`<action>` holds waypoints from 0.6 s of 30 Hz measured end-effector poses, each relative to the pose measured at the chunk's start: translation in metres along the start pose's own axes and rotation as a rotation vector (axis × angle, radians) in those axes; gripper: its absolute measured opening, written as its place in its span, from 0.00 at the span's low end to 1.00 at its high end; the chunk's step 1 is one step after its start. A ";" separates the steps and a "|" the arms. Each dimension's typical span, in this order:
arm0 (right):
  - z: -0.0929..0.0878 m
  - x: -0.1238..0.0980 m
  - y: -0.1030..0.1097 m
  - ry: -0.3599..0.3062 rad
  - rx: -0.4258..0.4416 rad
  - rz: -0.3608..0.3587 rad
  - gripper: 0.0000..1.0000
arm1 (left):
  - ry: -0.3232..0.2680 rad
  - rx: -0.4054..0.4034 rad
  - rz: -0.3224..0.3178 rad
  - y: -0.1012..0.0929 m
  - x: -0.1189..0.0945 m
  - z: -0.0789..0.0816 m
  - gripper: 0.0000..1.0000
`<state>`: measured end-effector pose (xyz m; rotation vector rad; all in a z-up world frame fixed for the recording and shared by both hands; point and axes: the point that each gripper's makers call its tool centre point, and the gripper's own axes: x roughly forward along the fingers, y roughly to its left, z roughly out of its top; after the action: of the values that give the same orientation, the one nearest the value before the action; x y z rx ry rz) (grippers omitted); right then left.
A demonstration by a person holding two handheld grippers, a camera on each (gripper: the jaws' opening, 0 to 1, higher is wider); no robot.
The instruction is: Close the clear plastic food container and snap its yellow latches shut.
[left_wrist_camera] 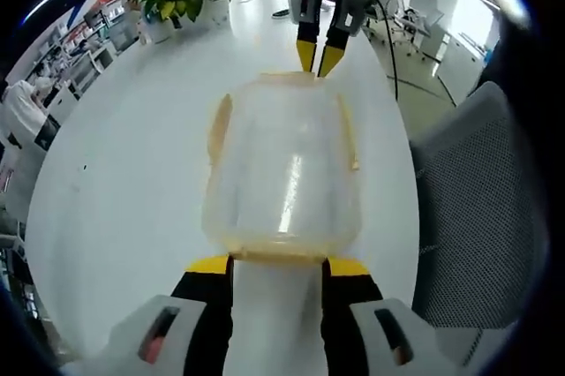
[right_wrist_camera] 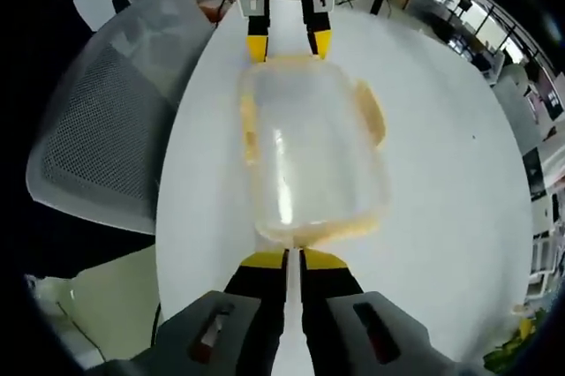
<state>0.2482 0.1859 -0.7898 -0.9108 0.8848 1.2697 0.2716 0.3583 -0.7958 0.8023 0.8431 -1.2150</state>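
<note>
Clear plastic with yellow trim, the food container (left_wrist_camera: 281,177) lies on the white table (left_wrist_camera: 132,182) between the two grippers. The left gripper (left_wrist_camera: 278,263) has its jaws spread wide at one short end. The right gripper (right_wrist_camera: 293,258) has its jaws nearly together at the opposite end, grasping nothing I can see. To do this step well, I think each gripper should press its end latch squarely against the lid, while the other steadies the box. The side latch (right_wrist_camera: 371,116) seems unsnapped. The end latches are blurred, so their state is unclear.

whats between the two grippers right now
The clear food container with its lid on sits on the white table, between the left gripper and the right gripper. Both views show it.
</note>
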 end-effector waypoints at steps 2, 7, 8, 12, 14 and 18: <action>0.001 0.001 0.004 0.007 0.005 0.006 0.03 | 0.005 -0.001 -0.001 0.000 0.001 -0.001 0.33; 0.000 0.001 0.003 -0.007 0.017 -0.005 0.00 | 0.011 -0.017 -0.015 -0.001 0.000 -0.005 0.27; 0.000 0.001 0.002 -0.013 0.036 -0.006 0.01 | 0.010 -0.021 -0.019 -0.002 0.000 -0.005 0.25; -0.001 -0.001 0.000 -0.031 0.107 -0.006 0.03 | 0.017 -0.050 -0.003 0.000 -0.003 -0.010 0.26; -0.001 -0.003 -0.001 -0.051 0.155 -0.010 0.04 | 0.006 -0.097 0.005 0.001 -0.006 -0.012 0.26; 0.003 -0.011 -0.004 -0.125 0.301 -0.010 0.07 | -0.050 -0.222 0.003 0.000 -0.014 -0.010 0.28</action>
<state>0.2512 0.1846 -0.7781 -0.5915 0.9402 1.1343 0.2685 0.3731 -0.7878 0.5909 0.9167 -1.1115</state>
